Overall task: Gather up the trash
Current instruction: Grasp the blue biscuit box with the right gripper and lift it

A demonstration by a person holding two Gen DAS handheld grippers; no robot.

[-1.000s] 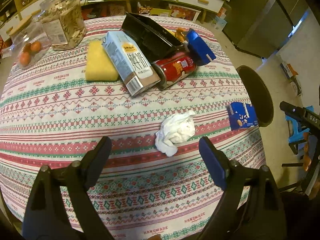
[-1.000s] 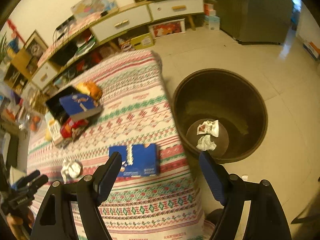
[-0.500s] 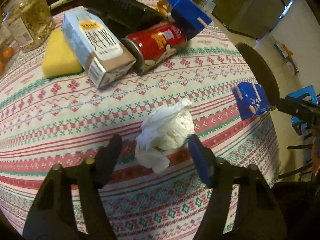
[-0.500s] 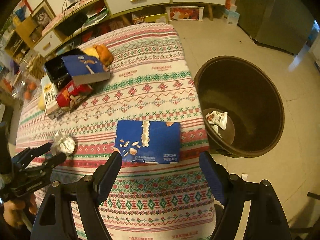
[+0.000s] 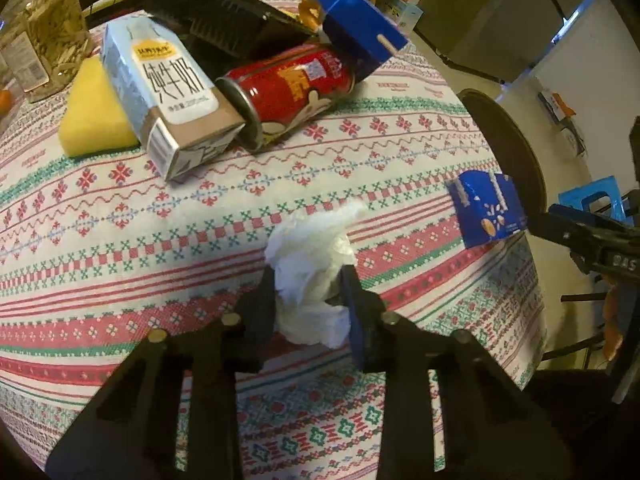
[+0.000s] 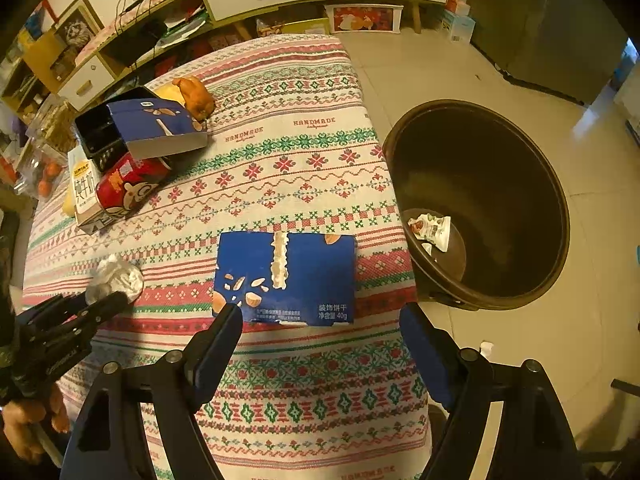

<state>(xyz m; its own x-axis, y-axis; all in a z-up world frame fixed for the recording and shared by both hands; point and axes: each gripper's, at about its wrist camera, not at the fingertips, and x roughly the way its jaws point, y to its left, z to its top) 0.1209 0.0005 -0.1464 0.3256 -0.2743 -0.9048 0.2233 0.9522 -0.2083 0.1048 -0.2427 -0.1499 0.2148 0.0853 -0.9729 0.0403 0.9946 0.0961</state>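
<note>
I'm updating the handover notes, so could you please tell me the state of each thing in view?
Left claw: closing, pads against the tissue.
Tissue: crumpled, on the cloth, between the left fingers.
Right claw: open, empty, over the wrapper.
Wrapper: flat, torn open.
Can: on its side.
Milk carton: lying down.
Bin: open, some trash inside.

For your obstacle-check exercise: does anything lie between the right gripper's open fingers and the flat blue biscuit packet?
Nothing visible does. Only bare tablecloth separates the right gripper from the blue packet.
</note>
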